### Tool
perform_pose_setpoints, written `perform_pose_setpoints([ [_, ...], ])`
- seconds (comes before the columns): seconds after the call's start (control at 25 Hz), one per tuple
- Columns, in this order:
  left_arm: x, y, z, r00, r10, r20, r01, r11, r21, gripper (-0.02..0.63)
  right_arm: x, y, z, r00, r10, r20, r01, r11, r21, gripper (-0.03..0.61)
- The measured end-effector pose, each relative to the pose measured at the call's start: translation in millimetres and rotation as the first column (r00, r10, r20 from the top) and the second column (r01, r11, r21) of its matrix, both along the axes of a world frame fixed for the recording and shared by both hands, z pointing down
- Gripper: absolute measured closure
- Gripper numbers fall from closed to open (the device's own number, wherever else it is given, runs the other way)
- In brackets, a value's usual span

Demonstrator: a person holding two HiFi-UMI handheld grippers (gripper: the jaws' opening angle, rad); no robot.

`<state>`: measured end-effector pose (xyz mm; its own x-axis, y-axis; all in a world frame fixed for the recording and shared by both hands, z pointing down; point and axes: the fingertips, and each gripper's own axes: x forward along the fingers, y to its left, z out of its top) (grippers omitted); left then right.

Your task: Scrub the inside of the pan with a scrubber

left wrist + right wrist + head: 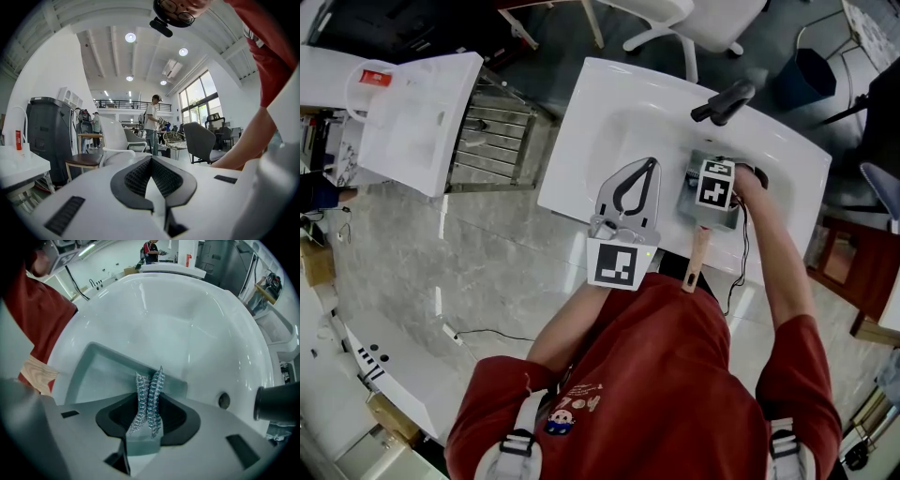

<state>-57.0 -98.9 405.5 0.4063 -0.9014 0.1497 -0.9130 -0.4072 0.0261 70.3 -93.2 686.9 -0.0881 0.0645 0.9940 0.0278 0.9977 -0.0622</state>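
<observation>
The person in the red shirt leans over a white sink (609, 103), where a square grey pan (101, 376) sits in the basin with its wooden handle (697, 261) pointing back toward their body. The right gripper (150, 401) reaches down over the pan, its jaws pinching a silvery metal mesh scrubber (143, 392) that sticks out past the tips above the pan's inside, by the far wall. I cannot tell whether the mesh touches the pan. The left gripper (649, 165) hangs just beside the pan over the sink's near rim, its jaws pressed together with nothing between them. A black faucet (724, 101) juts out at the sink's far side.
</observation>
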Motion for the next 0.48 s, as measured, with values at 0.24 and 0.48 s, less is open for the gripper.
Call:
perform_pose_setpoints([
  [0.24,0,-1,-1,1.0,0.006,0.014,-0.006,1.0,-0.005,0.6,6,-25,19,0.999,0.037,-0.026,-0.033,0.989,0.144,0.43],
  [0.48,4,2,3,1.0,0.018,0.02,-0.018,1.0,-0.011,0.6,4,-32,24,0.996,0.081,-0.03,-0.074,0.979,0.191,0.43],
])
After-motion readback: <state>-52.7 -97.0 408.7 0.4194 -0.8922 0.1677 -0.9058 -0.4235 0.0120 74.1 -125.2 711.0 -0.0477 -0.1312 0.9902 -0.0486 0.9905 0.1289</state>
